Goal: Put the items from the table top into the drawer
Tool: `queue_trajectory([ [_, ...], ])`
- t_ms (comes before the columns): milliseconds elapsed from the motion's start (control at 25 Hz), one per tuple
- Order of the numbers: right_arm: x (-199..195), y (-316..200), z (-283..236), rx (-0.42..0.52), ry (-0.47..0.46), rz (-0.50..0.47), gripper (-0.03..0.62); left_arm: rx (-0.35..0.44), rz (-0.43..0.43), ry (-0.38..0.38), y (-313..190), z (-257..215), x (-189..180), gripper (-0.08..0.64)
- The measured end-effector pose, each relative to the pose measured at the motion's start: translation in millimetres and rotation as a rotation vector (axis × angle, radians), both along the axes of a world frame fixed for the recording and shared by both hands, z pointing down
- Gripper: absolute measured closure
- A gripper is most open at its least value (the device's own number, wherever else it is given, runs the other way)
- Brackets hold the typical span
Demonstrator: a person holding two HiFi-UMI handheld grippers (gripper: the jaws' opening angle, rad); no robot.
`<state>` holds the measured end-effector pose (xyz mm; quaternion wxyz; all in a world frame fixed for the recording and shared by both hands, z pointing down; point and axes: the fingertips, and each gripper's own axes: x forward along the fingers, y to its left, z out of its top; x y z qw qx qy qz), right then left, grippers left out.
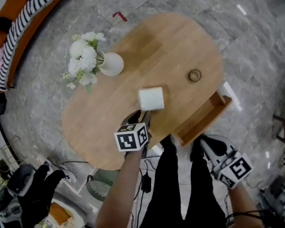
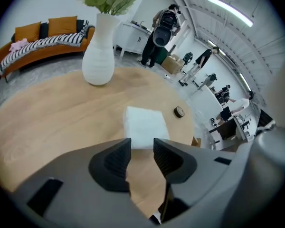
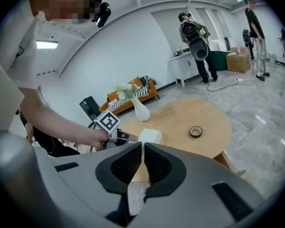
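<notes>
White, soft-looking square block (image 1: 151,99) lying flat on the oval light-wood table (image 1: 175,42), directly ahead of the left gripper (image 2: 141,148), just beyond its tips and not yet between them. The block is near-square with no marked long axis, and its near edge runs across the jaw line. The left jaws are parted and empty. The right gripper (image 1: 213,148) is clenched on nothing, off the table edge beside the open wooden drawer (image 1: 204,118), well apart from the block. The left gripper is judged the nearer for the pickup, with the drawer to its right.
</notes>
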<state>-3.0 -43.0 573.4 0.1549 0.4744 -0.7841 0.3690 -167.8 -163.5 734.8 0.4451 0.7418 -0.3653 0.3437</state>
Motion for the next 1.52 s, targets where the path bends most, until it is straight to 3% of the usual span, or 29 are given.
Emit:
queue_trajectory([
  [160, -5.8, 1.2, 6.7, -0.013, -0.007, -0.003, 0.555, -0.071, -0.049, 0.051, -6.4, 20.4, 2.2, 0.371],
  [360, -9.3, -0.1, 10.7, -0.020, -0.008, -0.007, 0.555, -0.132, -0.052, 0.042, -8.9, 39.7, 4.7, 0.395],
  [560, -8.6, -3.5, 12.7, -0.028, -0.011, 0.007, 0.555, -0.083, 0.016, -0.003, -8.6, 34.6, 5.2, 0.494],
  [960, 1.9, 0.3, 11.0, -0.037, 0.003, 0.050, 0.555, -0.092, 0.082, 0.028, 24.8, 14.7, 20.0, 0.500],
  [1520, 31.1, 40.0, 11.7, -0.028, -0.009, 0.081, 0.555, -0.102, 0.245, 0.038, 84.3, 6.4, 75.6, 0.499],
])
